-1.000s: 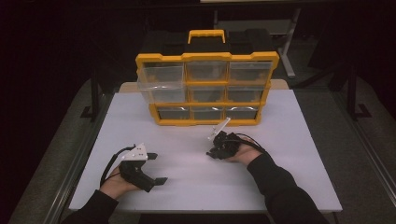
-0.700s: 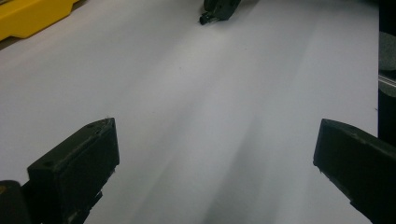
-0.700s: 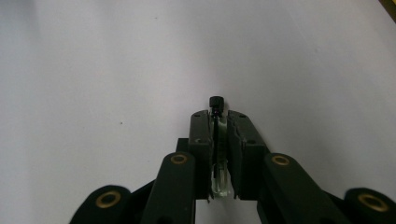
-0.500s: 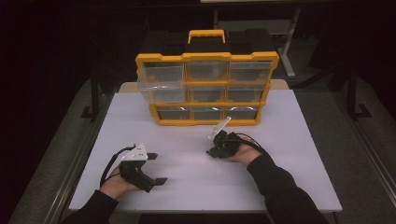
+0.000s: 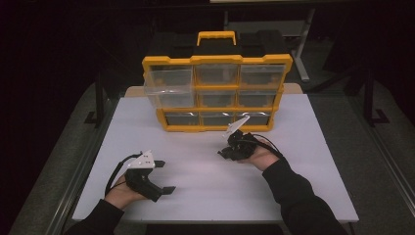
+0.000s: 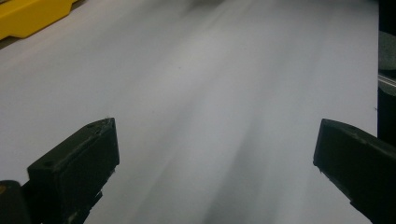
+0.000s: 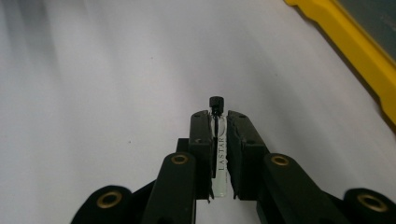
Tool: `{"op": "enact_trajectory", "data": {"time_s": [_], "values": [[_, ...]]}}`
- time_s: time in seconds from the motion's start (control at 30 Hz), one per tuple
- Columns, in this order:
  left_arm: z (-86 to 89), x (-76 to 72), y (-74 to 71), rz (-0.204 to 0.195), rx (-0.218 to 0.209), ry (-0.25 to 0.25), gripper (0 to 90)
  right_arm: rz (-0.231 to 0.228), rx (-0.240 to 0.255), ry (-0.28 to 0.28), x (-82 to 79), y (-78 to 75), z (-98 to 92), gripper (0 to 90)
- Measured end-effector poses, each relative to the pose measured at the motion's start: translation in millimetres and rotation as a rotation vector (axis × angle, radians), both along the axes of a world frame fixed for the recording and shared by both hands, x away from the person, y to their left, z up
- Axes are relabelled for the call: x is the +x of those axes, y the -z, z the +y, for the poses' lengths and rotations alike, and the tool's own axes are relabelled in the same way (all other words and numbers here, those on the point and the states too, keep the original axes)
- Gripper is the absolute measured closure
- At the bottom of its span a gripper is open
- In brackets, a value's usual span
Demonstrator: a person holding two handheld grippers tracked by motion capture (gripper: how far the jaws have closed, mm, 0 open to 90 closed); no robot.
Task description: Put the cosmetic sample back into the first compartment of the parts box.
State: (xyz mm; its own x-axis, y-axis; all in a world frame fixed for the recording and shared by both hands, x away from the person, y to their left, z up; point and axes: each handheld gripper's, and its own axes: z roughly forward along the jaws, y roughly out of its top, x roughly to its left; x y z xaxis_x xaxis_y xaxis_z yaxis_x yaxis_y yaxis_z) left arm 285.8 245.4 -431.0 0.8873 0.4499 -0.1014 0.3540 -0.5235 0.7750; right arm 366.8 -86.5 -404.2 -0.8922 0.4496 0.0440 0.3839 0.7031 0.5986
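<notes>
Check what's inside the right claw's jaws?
The right claw is shut on a slim clear vial with a black cap, lettered LASTAR. The jaws cover both its sides; whether it holds liquid cannot be told. The white table lies beneath.

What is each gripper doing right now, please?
Left gripper: open, empty, over the white table.
Right gripper: shut on a small glass vial.

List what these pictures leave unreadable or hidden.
- Drawer contents of the yellow organizer: high view, too small and glare-dimmed.
- Vial in the right claw: right gripper view, its sides are covered by the jaws.
- Left claw: left gripper view, jaw bases cut off by the frame.
</notes>
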Motion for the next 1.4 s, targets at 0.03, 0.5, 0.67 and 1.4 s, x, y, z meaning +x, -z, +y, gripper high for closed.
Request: {"op": "enact_trajectory", "data": {"time_s": [0.03,0.5,0.67,1.4], "values": [[0.0,0.0,0.1,0.001,0.000,0.000,0.0,-0.006,0.002,0.000,-0.1,-1.9,-0.4,79.2],[0.1,0.8,0.0,0.003,-0.003,-0.004,0.0,-0.032,0.001,0.015,-1.9,-29.0,-1.1,79.2],[0.4,0.7,-0.4,0.000,-0.004,-0.005,0.0,-0.042,0.006,0.018,0.7,-40.4,-2.1,79.1],[-0.5,-0.1,-0.9,-0.002,-0.002,0.002,0.0,-0.074,0.011,0.022,8.5,-83.4,2.3,79.1]]}}
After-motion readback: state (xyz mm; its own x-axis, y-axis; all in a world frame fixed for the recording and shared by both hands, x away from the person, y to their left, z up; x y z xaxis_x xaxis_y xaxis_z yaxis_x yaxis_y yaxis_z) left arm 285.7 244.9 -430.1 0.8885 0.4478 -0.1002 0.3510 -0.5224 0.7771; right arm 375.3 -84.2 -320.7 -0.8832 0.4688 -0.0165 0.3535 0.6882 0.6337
